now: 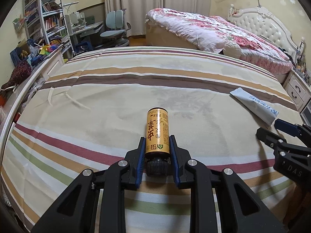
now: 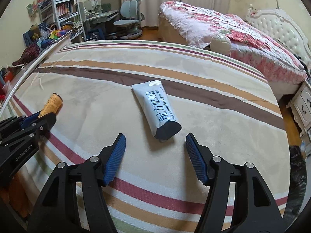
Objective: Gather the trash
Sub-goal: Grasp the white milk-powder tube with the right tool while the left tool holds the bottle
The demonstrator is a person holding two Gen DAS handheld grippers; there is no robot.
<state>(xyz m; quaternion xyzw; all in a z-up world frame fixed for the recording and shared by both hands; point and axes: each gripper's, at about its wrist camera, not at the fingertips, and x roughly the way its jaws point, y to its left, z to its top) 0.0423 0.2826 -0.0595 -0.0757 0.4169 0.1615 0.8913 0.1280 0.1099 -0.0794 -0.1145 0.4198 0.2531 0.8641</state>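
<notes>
Striped bed (image 2: 194, 101) – left claw (image 1: 157, 145) clamped bottle (image 1: 157, 134) for binning, right claw (image 2: 155, 145) empty, part-open, lined up on pouch (image 2: 157, 108).

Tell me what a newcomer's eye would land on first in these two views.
First, the yellow bottle clamped in the left gripper, black cap toward the camera, over the striped bedspread. Next, the white pouch lying flat on the bedspread just ahead of the open right gripper. Behind, a bed with a pink floral quilt.

A striped bed (image 1: 116, 89) spreads beneath the tongs. Ahead stand a floral bed (image 1: 223, 33), office chair (image 1: 116, 29) and bookshelf (image 1: 44, 13).
</notes>
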